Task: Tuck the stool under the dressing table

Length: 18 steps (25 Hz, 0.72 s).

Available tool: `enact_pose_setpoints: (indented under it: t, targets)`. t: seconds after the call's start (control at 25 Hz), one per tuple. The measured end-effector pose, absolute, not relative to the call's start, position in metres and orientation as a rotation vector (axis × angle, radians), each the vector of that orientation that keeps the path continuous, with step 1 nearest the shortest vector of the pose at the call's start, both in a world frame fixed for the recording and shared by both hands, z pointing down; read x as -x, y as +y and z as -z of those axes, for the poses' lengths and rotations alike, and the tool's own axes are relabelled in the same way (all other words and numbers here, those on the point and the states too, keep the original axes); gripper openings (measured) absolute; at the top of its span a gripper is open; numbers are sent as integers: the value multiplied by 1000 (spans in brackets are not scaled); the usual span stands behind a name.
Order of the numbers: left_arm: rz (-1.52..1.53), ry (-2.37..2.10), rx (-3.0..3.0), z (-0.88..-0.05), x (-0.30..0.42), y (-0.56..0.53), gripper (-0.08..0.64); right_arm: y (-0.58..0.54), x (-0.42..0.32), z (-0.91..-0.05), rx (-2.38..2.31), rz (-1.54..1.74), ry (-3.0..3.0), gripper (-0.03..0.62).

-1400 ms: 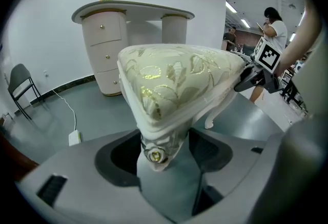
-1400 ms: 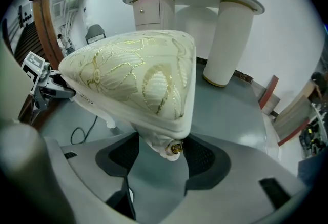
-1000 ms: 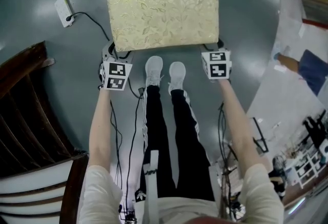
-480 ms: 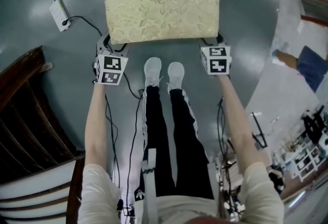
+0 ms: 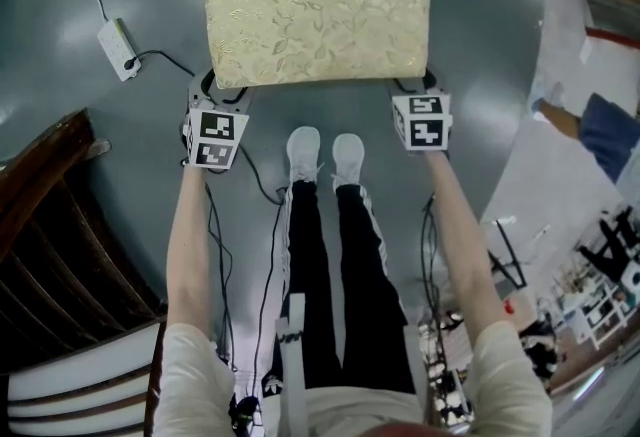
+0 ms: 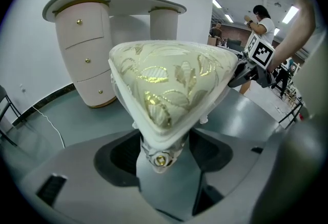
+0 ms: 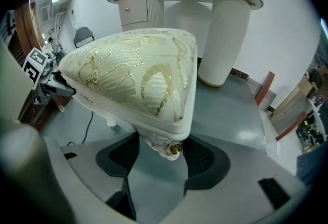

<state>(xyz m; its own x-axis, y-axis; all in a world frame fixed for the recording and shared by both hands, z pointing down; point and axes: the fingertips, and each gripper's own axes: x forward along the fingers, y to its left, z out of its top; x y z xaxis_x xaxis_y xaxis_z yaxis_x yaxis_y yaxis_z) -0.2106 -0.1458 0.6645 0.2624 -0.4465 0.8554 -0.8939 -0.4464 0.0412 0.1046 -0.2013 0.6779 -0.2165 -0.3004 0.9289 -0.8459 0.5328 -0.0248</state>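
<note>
Stool (image 5: 316,5) with a gold-patterned cream cushion, seen from above over the grey floor (image 5: 480,45), directly ahead of the person's white shoes (image 5: 325,157). Left gripper (image 5: 225,90) and right gripper (image 5: 415,85) meet its two near corners – in each gripper view the jaws are clenched on a corner of the stool's white frame, a gold rosette (image 6: 160,160) showing between them. Dressing table (image 6: 113,38) – a curved top on a drawer pedestal (image 6: 84,59) and a plain column (image 7: 220,38) – stands against the white wall beyond the stool, apart from it. A white power strip (image 5: 118,49) lies on the floor to the left.
</note>
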Motion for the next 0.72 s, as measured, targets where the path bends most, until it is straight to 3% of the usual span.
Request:
enact_pose_setpoints:
  t: [0.72]
  targets:
    - [-1117,-1145,-1995,-673,211,-147,299,-208,-105,-679,-986,-633,-1781,267]
